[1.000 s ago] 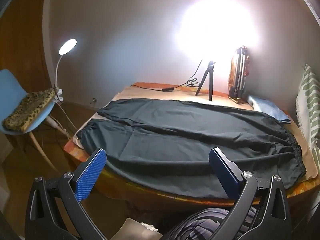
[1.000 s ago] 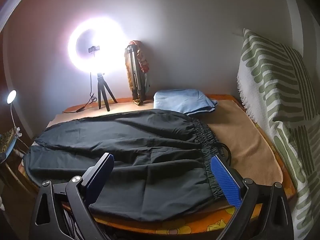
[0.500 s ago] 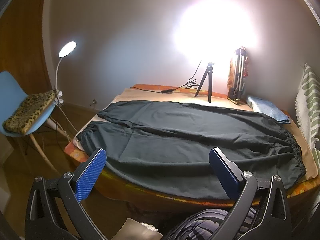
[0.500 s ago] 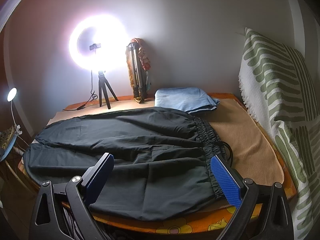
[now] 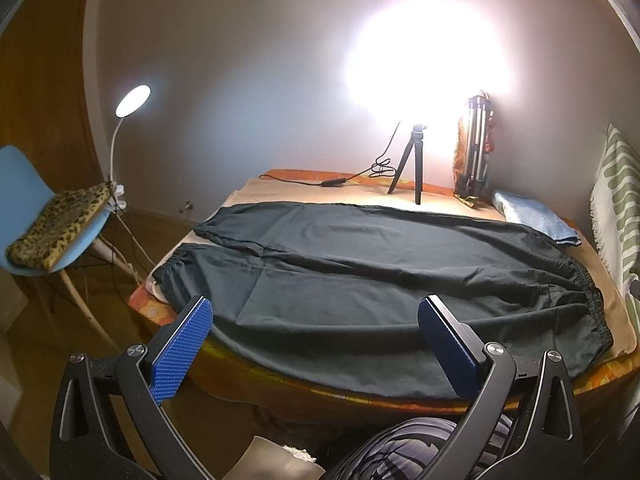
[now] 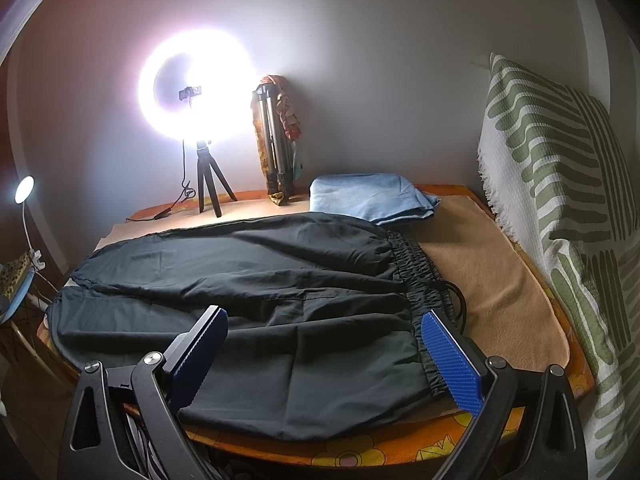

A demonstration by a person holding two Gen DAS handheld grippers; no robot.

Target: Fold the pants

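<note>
Surface: table under tan cloth, dark pants spread flat.
Room: ring light at 11 o'clock, blue chair at 9.
Grippers: left gripper and right gripper both spread wide, empty.

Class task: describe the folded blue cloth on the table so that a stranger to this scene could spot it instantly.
Find the glowing ring light at the wall, then the folded tripod leaning just right of it. Right of that tripod lies the folded blue cloth, beyond the waistband of the black pants. It is the table's only pale blue, neatly folded item.
</note>
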